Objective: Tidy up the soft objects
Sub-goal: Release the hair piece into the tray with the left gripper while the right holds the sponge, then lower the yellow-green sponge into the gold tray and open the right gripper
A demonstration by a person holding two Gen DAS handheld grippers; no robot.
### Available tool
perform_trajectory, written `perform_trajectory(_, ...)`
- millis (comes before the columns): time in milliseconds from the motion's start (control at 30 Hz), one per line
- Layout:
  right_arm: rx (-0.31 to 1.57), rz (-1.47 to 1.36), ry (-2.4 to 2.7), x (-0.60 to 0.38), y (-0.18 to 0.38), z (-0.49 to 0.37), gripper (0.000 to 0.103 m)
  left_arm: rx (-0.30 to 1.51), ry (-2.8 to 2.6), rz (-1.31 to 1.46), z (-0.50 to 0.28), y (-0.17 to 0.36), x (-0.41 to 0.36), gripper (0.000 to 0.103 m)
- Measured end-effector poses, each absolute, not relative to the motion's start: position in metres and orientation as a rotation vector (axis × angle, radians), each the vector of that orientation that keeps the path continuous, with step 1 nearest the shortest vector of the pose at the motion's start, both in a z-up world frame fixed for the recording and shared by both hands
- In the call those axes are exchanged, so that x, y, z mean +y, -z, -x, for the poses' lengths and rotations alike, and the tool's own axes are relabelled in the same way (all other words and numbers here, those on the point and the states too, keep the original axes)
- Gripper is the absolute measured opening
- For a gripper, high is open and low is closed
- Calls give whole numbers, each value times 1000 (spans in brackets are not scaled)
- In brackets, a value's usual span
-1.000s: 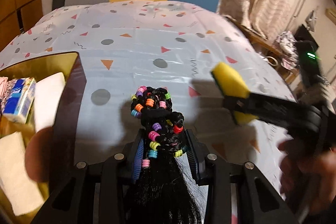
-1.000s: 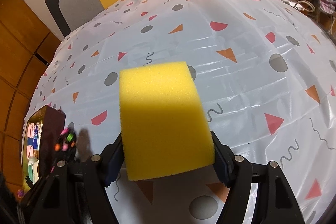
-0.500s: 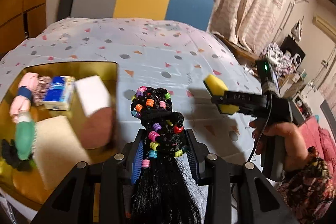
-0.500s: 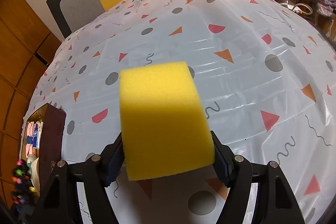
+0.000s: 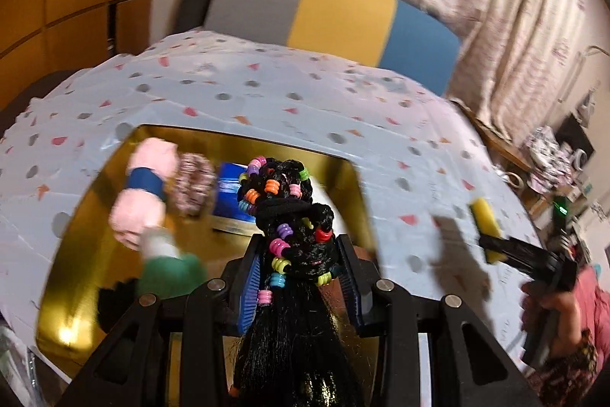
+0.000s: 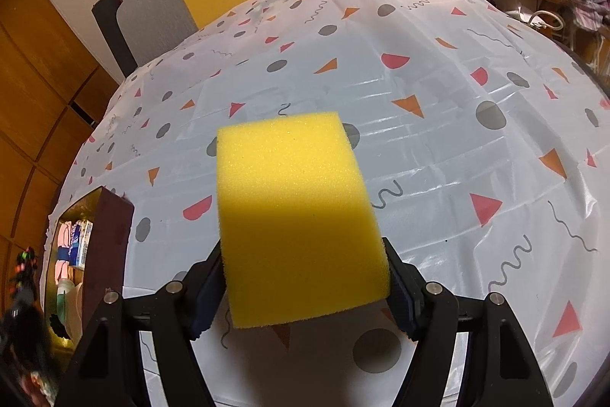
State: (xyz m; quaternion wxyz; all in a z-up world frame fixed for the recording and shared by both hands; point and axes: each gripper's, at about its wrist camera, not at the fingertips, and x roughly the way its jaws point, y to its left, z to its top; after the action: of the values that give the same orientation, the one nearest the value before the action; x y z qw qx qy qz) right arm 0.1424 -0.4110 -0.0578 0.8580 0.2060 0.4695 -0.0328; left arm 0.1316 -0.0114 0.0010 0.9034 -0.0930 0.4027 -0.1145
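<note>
Left gripper (image 5: 301, 273): my jaws are closed on the hairpiece (image 5: 291, 216), pads pinching the braided part just below its bun.
Right gripper (image 6: 305, 285): my jaws stand fairly wide, clamped on the sponge (image 6: 293, 216), one pad on each side face.
Hairpiece, place: in the air over the box (image 5: 354, 185), tail hanging back between my fingers toward the camera.
Hairpiece, handling: judged light and limp; loose black strands and hard coloured beads would slip under the pads, so the knotted braid is the surest place to hold.
Sponge, place: held above the tablecloth (image 6: 457, 147), well apart from the box, which lies at the far left of the right view.
Sponge, handling: judged very light and springy; it dents under pressure, so a broad hold across the middle of its sides suits it, with little squeeze needed.
Box: open-topped, gold inside, dark outside, standing at the cloth's edge.
Box, contents: a pink roll (image 5: 143, 193) with a blue band, a speckled scrunchie (image 5: 192, 184) beside it, a blue packet (image 5: 228, 193) partly hidden behind the hairpiece, a green and white soft thing (image 5: 167, 262) near my fingers, and something black (image 5: 112, 304) at the near corner, too blurred to name.
Box, room: judged enough bare gold floor for both held things.
</note>
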Motion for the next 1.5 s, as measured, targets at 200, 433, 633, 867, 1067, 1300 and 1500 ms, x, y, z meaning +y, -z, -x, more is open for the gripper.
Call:
perform_trajectory(200, 1000, -417, 67, -406, 62, -143, 73, 884, 146, 198, -166, 18, 18, 37)
perform_trajectory(433, 1016, -402, 77, -407, 67, -145, 73, 930, 75, 195, -192, 34, 35, 44)
perform_trajectory(633, 1021, -397, 78, -407, 69, -145, 73, 899, 130, 201, -179, 28, 32, 57)
perform_trajectory(867, 1004, -374, 71, -403, 66, -144, 73, 851, 200, 189, -136, 20, 28, 57)
perform_trajectory(1067, 972, -341, 30, -388, 57, -140, 73, 813, 257, 164, -103, 14, 27, 57)
perform_trajectory(1300, 884, -351, -76, -348, 33, -113, 73, 833, 276, 177, -84, 15, 37, 57)
perform_trajectory(1500, 837, -275, -248, -288, 10, -88, 73, 801, 203, 199, -79, 8, 61, 57)
